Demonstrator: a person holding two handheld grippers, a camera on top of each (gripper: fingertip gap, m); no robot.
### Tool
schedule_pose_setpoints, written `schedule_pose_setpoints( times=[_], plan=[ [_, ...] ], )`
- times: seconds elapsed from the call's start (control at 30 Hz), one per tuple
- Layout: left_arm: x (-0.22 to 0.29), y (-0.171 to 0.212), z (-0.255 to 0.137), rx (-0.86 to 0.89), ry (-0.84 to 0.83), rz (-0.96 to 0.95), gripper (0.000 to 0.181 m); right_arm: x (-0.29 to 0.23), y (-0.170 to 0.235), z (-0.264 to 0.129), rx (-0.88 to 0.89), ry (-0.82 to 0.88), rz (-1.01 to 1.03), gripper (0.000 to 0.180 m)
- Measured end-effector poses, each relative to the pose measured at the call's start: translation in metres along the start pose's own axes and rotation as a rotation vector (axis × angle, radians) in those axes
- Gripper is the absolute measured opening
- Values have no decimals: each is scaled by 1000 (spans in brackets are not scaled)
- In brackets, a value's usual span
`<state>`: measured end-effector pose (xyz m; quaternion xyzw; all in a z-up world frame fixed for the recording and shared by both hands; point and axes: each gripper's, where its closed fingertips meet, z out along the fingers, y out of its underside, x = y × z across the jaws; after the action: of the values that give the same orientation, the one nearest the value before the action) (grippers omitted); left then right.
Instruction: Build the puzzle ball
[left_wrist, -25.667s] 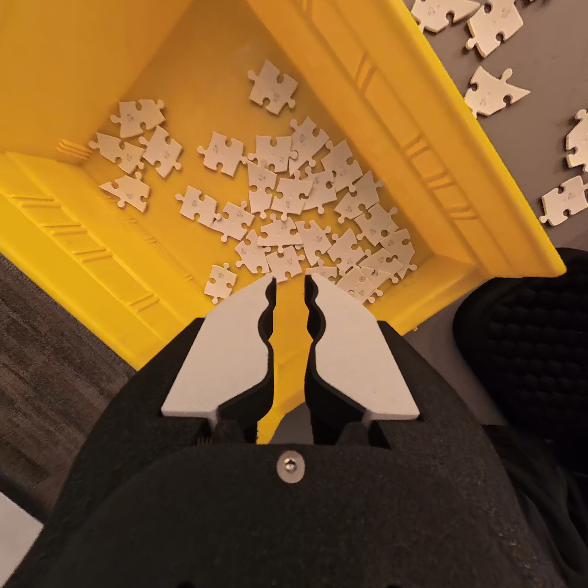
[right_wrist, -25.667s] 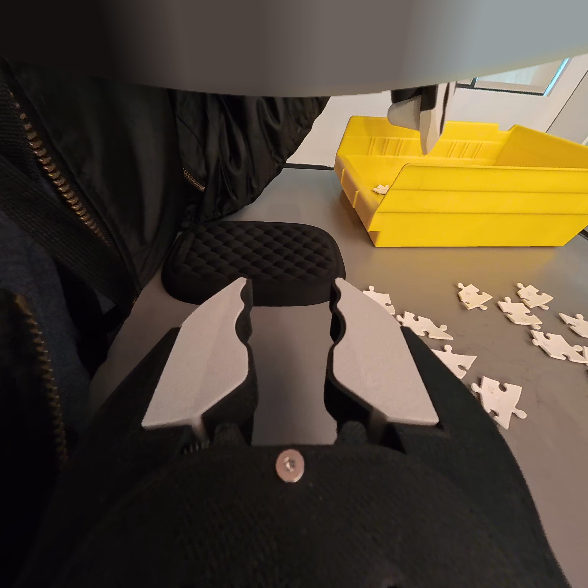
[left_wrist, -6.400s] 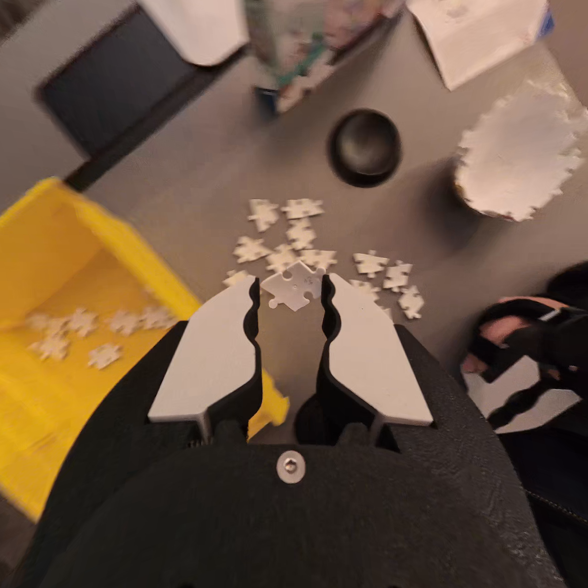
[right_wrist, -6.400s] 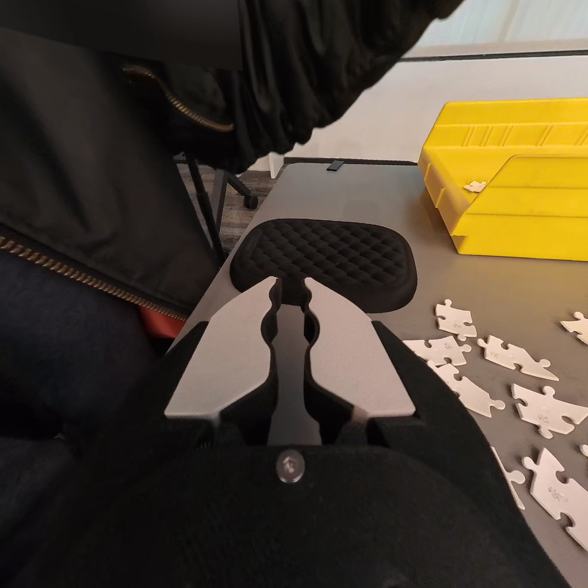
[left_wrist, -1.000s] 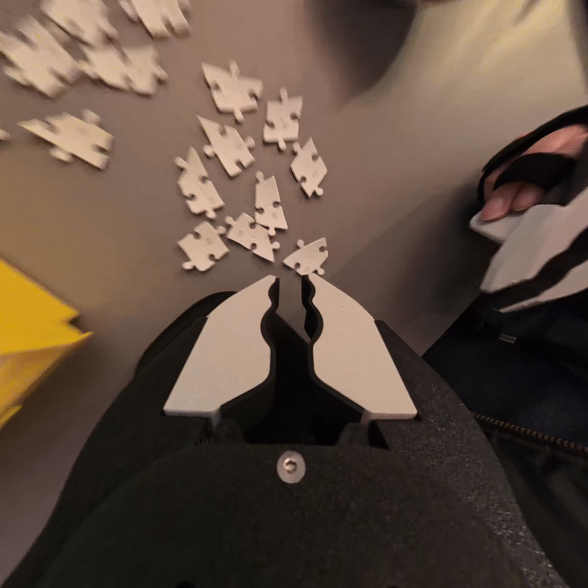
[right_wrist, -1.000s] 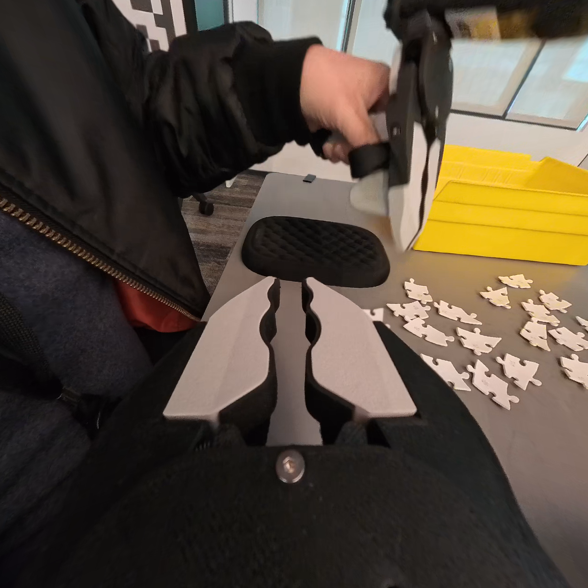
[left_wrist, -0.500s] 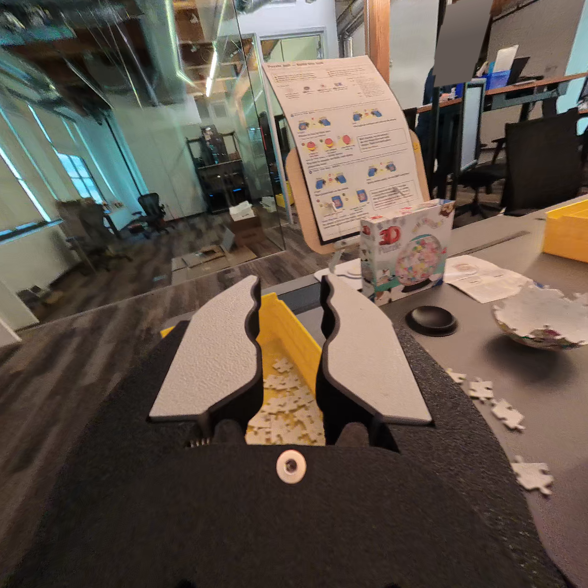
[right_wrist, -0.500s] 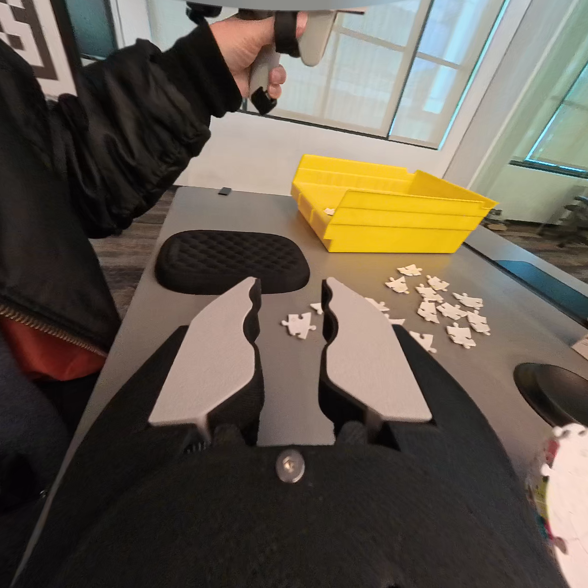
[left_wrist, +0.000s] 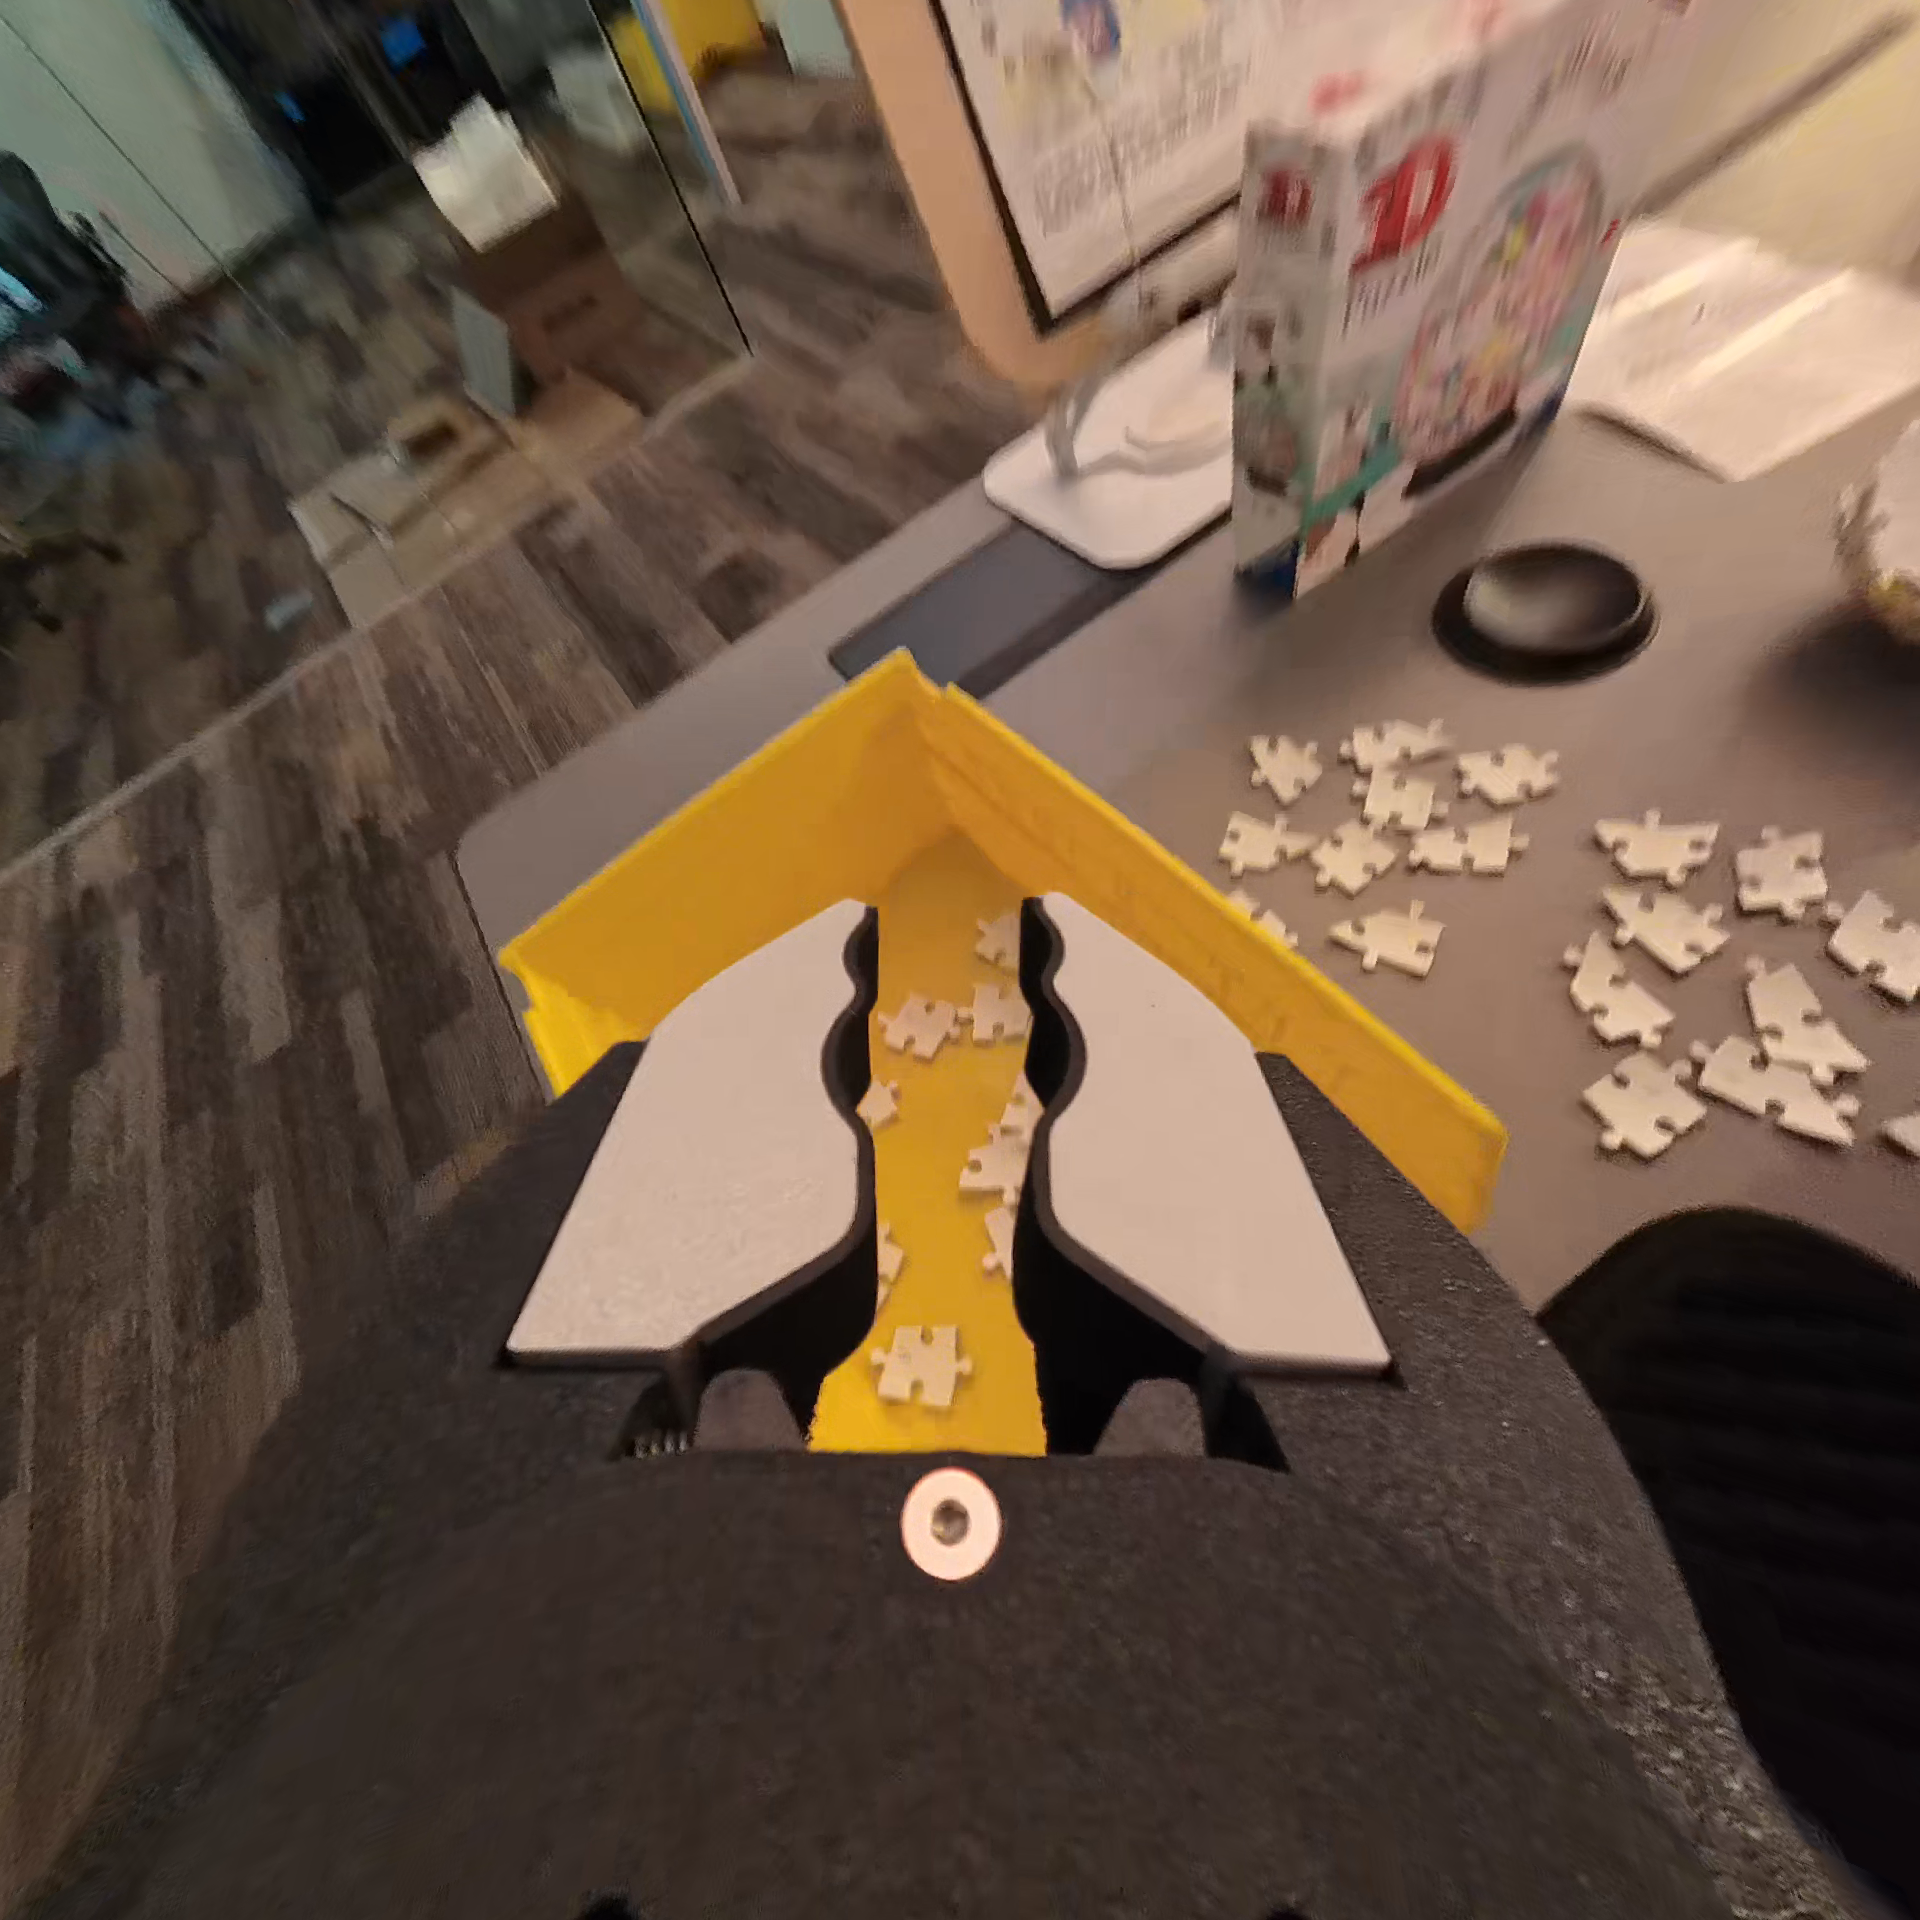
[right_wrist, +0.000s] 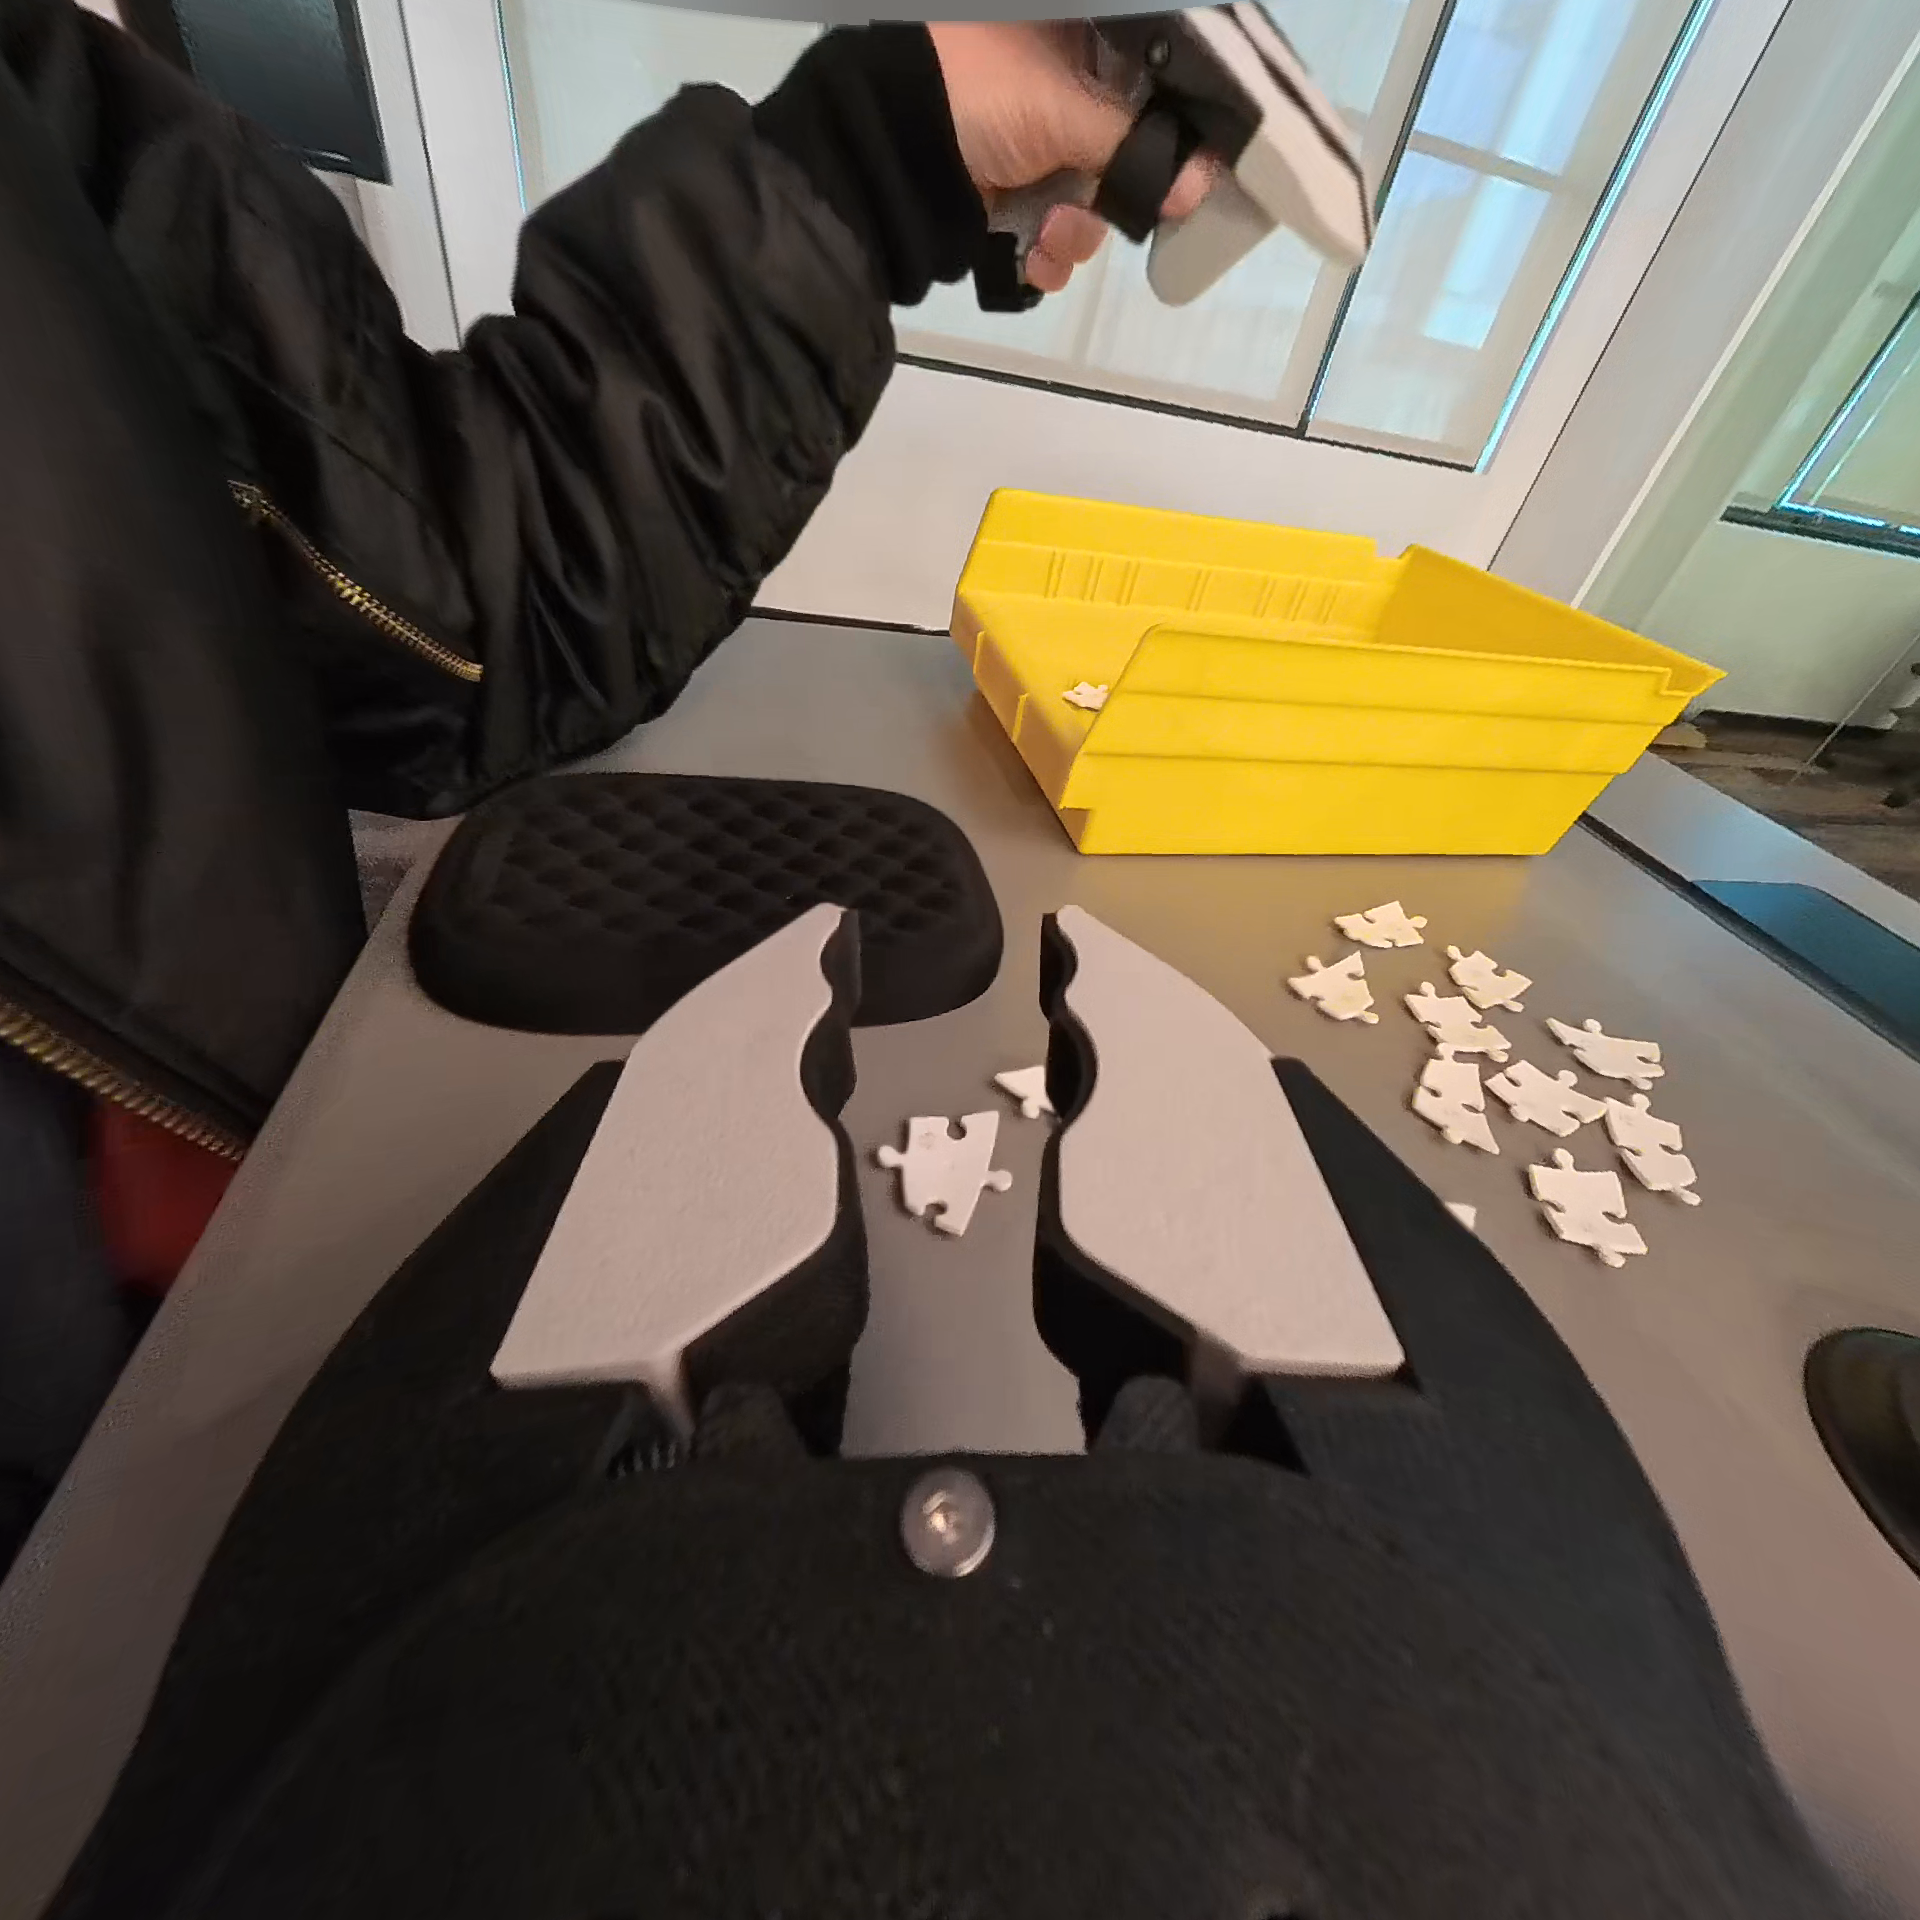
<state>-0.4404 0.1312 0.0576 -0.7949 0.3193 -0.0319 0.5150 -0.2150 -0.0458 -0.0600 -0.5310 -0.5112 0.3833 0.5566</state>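
1. While the left gripper (left_wrist: 945, 914) hung above the yellow bin (left_wrist: 727, 894) in the middle of the left wrist view, its jaws stood apart with nothing between them.
2. Through the gap between its fingers, loose white pieces in the bin (left_wrist: 920, 1366) showed on the yellow floor.
3. To the right of the bin in that view, scattered puzzle pieces (left_wrist: 1662, 925) lay flat on the grey table (left_wrist: 1195, 665), apart from one another or just touching.
4. At the upper right stood a colourful puzzle box (left_wrist: 1423, 332), blurred, with a round black dish (left_wrist: 1543, 613) just below it in the frame.
5. At the far right edge, a sliver of the partly built puzzle ball (left_wrist: 1886, 540) was cut off by the frame.
6. In the right wrist view, the right gripper (right_wrist: 945, 925) was low over the table, jaws open and empty.
7. One white piece (right_wrist: 945, 1164) lay on the table between its fingers, touching neither.
8. A black quilted pad (right_wrist: 707, 894) sat just beyond the fingertips, at centre left.
9. At the top of that view, a person's hand (right_wrist: 1029, 125) in a black sleeve (right_wrist: 582, 416) held the left gripper high above the bin.
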Motion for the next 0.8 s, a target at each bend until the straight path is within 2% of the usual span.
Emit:
schedule_pose_setpoints(
  times=[0.13,0.33,0.57,0.8],
  plan=[
    [-10,36,24,-184,22,-5,25,1,1,7,-3,-25,20,34],
    [2,81,58,-385,157,7,23,-8,4,10,-17,-83,47,34],
    [12,106,86,-470,225,104,33,-12,8,9,-30,-132,84,34],
    [24,135,112,-542,316,84,42,-9,7,6,-18,-139,116,34]
  ],
)
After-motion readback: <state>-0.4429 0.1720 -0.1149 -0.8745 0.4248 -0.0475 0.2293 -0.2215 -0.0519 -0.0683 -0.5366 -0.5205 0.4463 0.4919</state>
